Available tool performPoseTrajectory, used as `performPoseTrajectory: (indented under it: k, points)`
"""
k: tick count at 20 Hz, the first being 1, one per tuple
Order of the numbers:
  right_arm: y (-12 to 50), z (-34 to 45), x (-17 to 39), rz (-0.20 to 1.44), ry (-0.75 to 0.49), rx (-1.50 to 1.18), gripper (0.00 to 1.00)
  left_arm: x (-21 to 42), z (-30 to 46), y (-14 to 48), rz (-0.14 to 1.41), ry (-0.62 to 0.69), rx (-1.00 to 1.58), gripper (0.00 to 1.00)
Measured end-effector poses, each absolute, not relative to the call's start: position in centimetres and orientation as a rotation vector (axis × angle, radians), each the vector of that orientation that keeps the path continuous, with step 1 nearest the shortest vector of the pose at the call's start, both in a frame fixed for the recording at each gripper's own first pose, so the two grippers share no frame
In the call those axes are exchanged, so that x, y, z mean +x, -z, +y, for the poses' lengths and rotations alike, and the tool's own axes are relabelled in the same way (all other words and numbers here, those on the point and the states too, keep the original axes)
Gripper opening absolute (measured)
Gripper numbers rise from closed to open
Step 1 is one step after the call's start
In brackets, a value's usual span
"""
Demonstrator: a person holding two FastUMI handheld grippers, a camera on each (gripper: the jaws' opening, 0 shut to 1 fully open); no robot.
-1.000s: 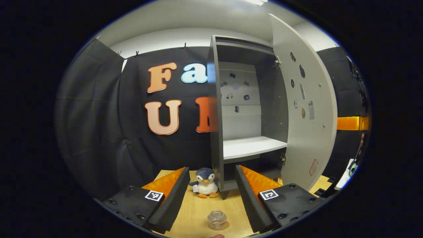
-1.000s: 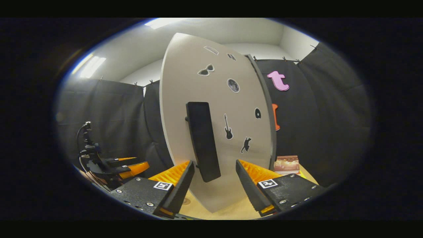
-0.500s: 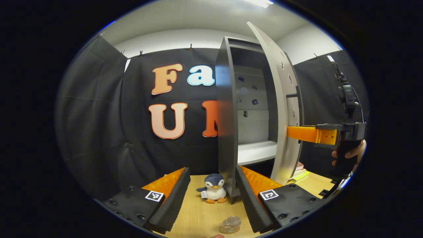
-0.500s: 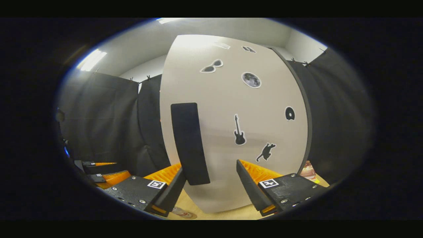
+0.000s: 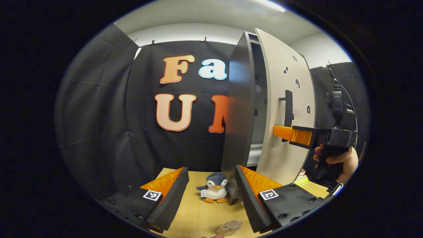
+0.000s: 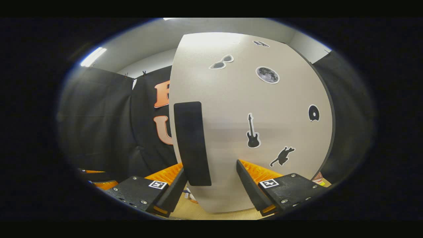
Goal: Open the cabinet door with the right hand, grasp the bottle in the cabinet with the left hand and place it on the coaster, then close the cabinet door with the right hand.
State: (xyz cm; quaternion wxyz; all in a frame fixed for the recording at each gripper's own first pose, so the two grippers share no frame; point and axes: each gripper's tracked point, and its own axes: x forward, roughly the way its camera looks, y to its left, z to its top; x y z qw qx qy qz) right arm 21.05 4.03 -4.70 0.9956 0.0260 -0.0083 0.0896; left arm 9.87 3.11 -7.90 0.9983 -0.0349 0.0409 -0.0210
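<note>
- Left gripper view: one grey cabinet (image 5: pixel 238 109) stands on the wooden counter (image 5: pixel 198 215), its single pale cabinet door (image 5: pixel 281 109) ajar, a narrow gap showing between door edge and cabinet side.
- One clear bottle (image 5: pixel 229 227) sits low at the view's bottom edge on the counter, near the left tool (image 5: pixel 211 198); the coaster beneath it cannot be made out clearly.
- Left tool's two foam-faced fingers stand spread wide with nothing between them; open counter lies ahead up to one plush penguin (image 5: pixel 214 190) by the cabinet's foot.
- One hand (image 5: pixel 337 158) holds the right tool at the door's outer face, its orange finger (image 5: pixel 292 134) against the door beside the black door handle (image 5: pixel 288 114).
- Right gripper view: the right tool (image 6: pixel 211 185) is spread open, the handle's lower end (image 6: pixel 193 145) just inside its left finger, neither finger clamping it.
- Door stickers number five here: sunglasses, moon, guitar, cat, disc.
</note>
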Motion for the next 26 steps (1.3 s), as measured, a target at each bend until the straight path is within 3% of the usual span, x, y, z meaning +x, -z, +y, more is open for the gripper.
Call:
performPoseTrajectory:
  k: [2,6,10,14,15,16,20,21,22,24,26]
  points:
    - [4.8,4.1,21.1,-0.028,-0.149,0.012,0.91,10.4,3.8,8.5,0.098,0.034,-0.083,0.92]
    - [4.9,4.0,21.3,-0.039,-0.114,-0.013,0.89,10.9,5.3,9.1,0.116,0.003,-0.108,0.89]
    - [4.9,3.9,21.4,-0.052,-0.097,-0.003,0.90,10.9,5.6,8.2,0.099,-0.003,-0.077,0.94]
    - [5.0,4.0,21.7,-0.041,-0.127,0.027,0.90,9.8,4.2,7.7,0.098,0.004,-0.059,0.94]
    - [5.2,3.9,21.5,-0.019,-0.138,0.051,0.90,9.5,4.1,7.3,0.099,-0.005,-0.056,0.89]
    - [5.5,3.8,21.0,0.007,-0.146,0.075,0.90,9.1,3.9,6.8,0.095,-0.015,-0.052,0.94]
    - [3.7,1.9,14.1,-0.032,-0.168,0.081,0.94,7.4,1.3,4.0,0.041,-0.013,-0.047,0.94]
    - [3.1,0.9,11.9,-0.041,-0.169,0.077,0.94,6.8,0.3,3.5,0.035,-0.011,-0.041,0.89]
    - [2.6,-0.2,9.5,-0.045,-0.157,0.077,0.94,6.2,-0.5,3.4,0.034,-0.007,-0.044,0.94]
    - [2.1,-2.9,5.2,-0.030,-0.134,0.078,0.96,4.9,-2.6,3.1,0.036,0.002,-0.057,0.89]
    - [2.1,-5.3,1.8,-0.011,-0.108,0.079,0.94,3.6,-4.0,2.4,0.039,-0.013,-0.038,0.91]
